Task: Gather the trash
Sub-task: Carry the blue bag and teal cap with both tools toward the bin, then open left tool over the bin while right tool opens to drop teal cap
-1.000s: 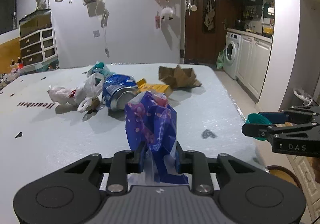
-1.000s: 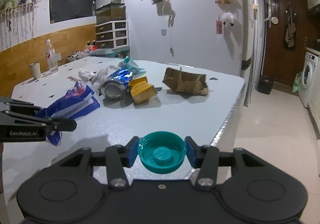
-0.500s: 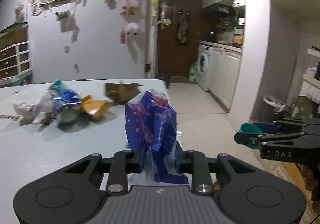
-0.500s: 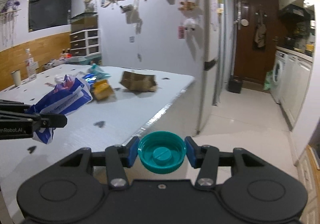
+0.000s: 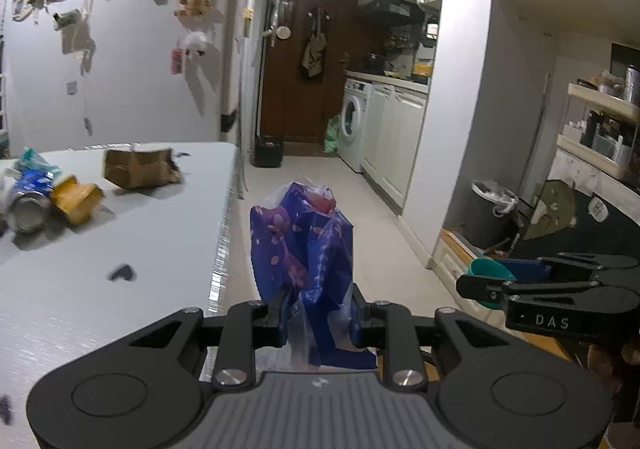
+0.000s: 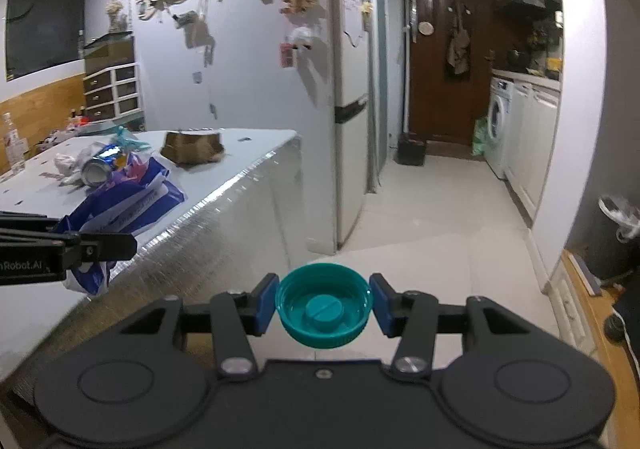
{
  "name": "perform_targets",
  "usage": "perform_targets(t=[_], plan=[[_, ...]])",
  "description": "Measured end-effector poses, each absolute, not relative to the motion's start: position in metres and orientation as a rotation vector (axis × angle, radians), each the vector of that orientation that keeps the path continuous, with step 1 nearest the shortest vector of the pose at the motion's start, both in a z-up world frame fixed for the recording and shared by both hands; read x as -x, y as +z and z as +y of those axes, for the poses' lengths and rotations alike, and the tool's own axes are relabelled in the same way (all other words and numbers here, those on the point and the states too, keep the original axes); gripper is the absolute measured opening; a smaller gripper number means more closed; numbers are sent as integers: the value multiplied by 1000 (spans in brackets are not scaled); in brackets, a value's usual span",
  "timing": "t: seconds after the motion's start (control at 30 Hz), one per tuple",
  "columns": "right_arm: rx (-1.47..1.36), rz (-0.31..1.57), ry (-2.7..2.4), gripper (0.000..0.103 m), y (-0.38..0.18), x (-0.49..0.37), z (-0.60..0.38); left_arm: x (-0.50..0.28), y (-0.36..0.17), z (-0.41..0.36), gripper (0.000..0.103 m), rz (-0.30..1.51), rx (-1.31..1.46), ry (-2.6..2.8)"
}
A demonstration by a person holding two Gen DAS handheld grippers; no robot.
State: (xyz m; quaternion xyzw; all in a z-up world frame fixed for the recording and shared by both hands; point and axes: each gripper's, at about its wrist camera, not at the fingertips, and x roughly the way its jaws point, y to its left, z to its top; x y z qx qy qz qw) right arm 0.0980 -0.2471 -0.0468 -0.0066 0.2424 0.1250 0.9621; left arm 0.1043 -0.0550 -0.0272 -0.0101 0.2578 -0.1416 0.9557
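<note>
I am carrying trash toward the bin (image 5: pixel 489 213) at right of the frame. My left gripper (image 5: pixel 318 315) clamps the purple bag (image 5: pixel 304 245) at centre; my right gripper (image 6: pixel 324 307) pinches the teal cap (image 6: pixel 323 305). Next I must reach above the bin and release.

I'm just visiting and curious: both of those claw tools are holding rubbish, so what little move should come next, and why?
Probably carry both toward the lined bin by the wall. The left gripper is shut on the blue bag, the right gripper on the teal cap, and both are already off the table.
</note>
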Motion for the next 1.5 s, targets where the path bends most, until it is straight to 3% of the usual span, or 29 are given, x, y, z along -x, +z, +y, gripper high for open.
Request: perform_targets(t=[0.83, 1.5], plan=[[-120, 770, 114, 50, -174, -114, -331, -171, -162, -152, 29, 880, 25, -419], [-68, 1031, 182, 50, -254, -168, -316, -241, -295, -180, 29, 1229, -1, -432]])
